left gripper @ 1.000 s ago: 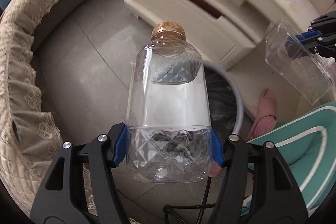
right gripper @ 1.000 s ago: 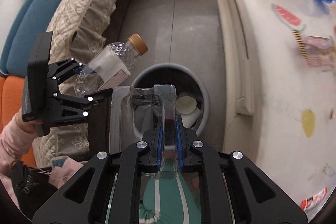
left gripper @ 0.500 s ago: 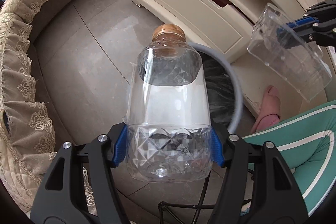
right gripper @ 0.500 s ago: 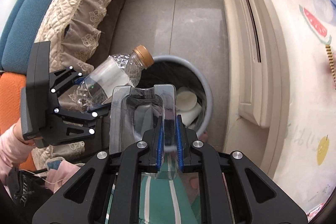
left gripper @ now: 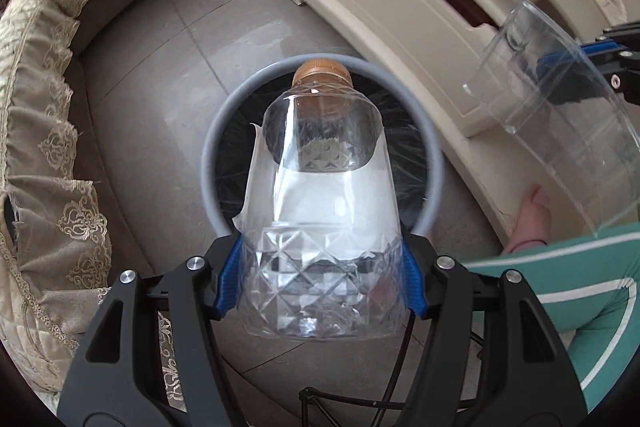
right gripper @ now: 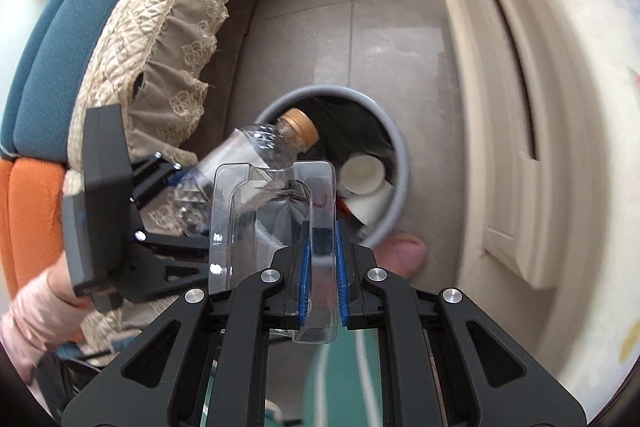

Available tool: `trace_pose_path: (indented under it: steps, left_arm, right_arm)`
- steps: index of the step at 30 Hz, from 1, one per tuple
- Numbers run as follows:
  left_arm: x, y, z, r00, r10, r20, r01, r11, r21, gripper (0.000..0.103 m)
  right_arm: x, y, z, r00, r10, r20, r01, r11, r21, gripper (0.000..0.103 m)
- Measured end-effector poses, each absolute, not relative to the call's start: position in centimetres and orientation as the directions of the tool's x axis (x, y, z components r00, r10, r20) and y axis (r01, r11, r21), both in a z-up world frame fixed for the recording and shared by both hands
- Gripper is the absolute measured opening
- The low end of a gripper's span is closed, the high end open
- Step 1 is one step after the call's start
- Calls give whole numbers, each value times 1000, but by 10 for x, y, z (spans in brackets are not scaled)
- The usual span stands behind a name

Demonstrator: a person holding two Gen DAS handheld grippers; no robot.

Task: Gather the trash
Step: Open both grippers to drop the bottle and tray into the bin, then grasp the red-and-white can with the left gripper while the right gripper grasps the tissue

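Clamped on bottle (left gripper: 320, 227) over centre-frame bin (left gripper: 212, 163), right claw pinching clear tray (right gripper: 272, 219); next, release bottle.

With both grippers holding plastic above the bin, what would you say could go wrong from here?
The bottle, capped end first, could catch the trash bin rim and bounce onto the floor if the left gripper opens early. The clear tray, pinched only at its edge by the right gripper, might swing into the bottle.
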State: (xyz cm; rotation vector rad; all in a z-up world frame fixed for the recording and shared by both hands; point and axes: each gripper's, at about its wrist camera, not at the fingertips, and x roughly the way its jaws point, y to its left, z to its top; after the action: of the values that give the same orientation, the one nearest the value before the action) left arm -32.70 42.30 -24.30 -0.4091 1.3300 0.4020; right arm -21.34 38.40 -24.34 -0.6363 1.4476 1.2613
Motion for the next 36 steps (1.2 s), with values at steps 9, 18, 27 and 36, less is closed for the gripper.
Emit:
trace_pose_path:
  steps: [9,18,27,36]
  left_arm:
    - [-334,457,-288,125,18,-992,-592,804,-60,60]
    - [-329,461,-311,62,29,-998,-595,803,-14,63]
    - [-333,464,-282,111,57,-992,-585,811,-19,66]
    - [-322,431,-168,336,116,-935,-494,867,-70,66]
  right_arm:
    - [-222,428,-300,-287,158,-945,-874,361,325,12]
    - [-217,436,-328,-251,142,-957,-874,392,288,37]
    - [-200,421,-291,-243,213,-947,-875,374,308,41]
    - [-163,327,-146,-171,508,-844,-864,334,376,51]
